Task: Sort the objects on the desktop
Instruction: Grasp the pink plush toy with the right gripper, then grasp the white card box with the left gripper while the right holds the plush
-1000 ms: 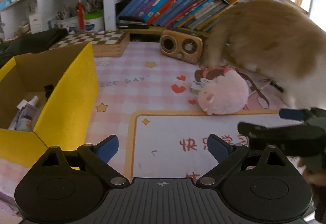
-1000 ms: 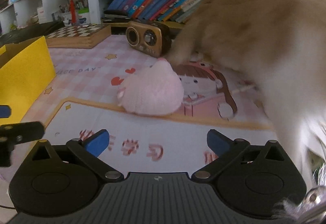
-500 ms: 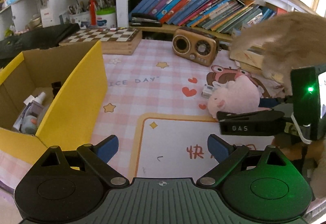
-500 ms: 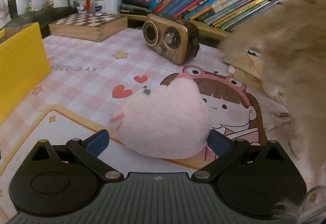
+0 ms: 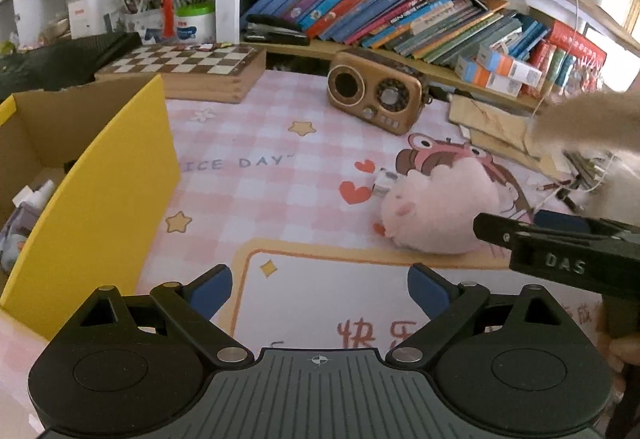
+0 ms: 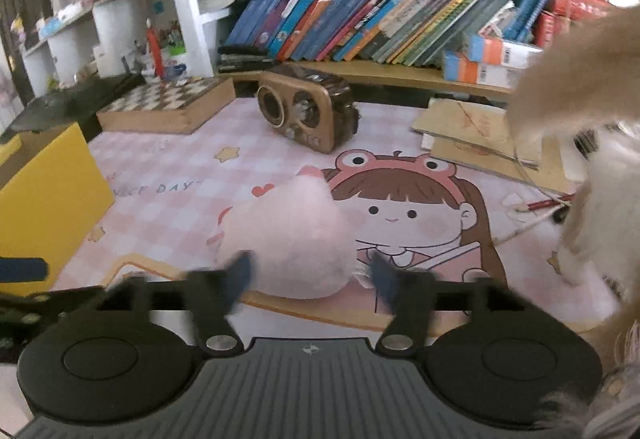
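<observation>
A pink plush toy [image 5: 436,211] [image 6: 288,235] lies on the cartoon desk mat [image 5: 260,167]. My right gripper [image 6: 310,275] straddles it. The jaws are closing, both blurred fingertips sit at the toy's flanks, and no firm squeeze shows. From the left wrist view the right gripper [image 5: 520,225] reaches in from the right at the plush's side. My left gripper [image 5: 320,285] hovers open over the mat's white panel with nothing between its fingers. A yellow cardboard box [image 5: 92,199] [image 6: 48,191] stands open at the left with small bottles [image 5: 36,199] inside.
A furry tan-and-white animal [image 5: 588,119] [image 6: 600,159] fills the right edge. A small white cube [image 5: 382,181] sits just behind the plush. A retro radio [image 5: 376,95], a chessboard box [image 5: 180,65], a cardboard stack [image 6: 480,135] and pencils [image 6: 548,205] line the back and right.
The animal has drawn back to the right, off the plush. My right gripper came forward until the plush lay between its fingers, and the jaws narrowed. The left gripper drifted slightly.
</observation>
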Demonstrator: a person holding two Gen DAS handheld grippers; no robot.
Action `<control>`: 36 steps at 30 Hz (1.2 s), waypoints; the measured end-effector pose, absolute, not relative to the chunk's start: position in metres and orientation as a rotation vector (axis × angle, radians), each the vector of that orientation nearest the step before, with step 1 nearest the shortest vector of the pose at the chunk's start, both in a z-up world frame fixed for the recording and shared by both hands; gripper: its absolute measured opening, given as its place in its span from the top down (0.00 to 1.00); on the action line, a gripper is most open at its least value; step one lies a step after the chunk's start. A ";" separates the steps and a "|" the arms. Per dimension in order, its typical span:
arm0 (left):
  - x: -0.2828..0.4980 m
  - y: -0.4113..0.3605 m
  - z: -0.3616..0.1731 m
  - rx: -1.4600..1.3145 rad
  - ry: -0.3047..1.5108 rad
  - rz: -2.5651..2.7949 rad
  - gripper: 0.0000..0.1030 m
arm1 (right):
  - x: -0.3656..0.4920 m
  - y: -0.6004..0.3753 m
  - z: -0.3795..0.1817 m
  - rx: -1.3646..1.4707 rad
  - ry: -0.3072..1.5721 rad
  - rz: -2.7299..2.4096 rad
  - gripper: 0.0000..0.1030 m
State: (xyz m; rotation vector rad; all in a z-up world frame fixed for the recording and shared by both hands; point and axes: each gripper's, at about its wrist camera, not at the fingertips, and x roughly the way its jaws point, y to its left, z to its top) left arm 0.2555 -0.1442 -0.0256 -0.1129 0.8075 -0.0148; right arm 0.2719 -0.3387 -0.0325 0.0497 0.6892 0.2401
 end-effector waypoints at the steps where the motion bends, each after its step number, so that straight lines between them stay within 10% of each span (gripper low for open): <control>1: 0.255 -0.145 -0.025 -0.111 0.806 -0.015 0.06 | 0.271 -0.341 -0.031 0.060 0.684 0.240 0.19; 5: 0.250 -0.144 -0.027 -0.119 0.810 -0.008 0.06 | 0.278 -0.344 -0.031 0.117 0.685 0.240 0.01; 16: 0.231 -0.137 -0.020 -0.107 0.800 0.020 0.06 | 0.336 -0.329 -0.057 0.191 0.777 0.188 0.00; 24: 0.233 -0.134 -0.021 -0.105 0.805 0.031 0.06 | 0.334 -0.322 -0.059 0.179 0.759 0.308 0.39; 36: 0.274 -0.165 -0.041 -0.060 0.794 -0.074 0.06 | 0.291 -0.380 -0.024 0.230 0.640 0.152 0.38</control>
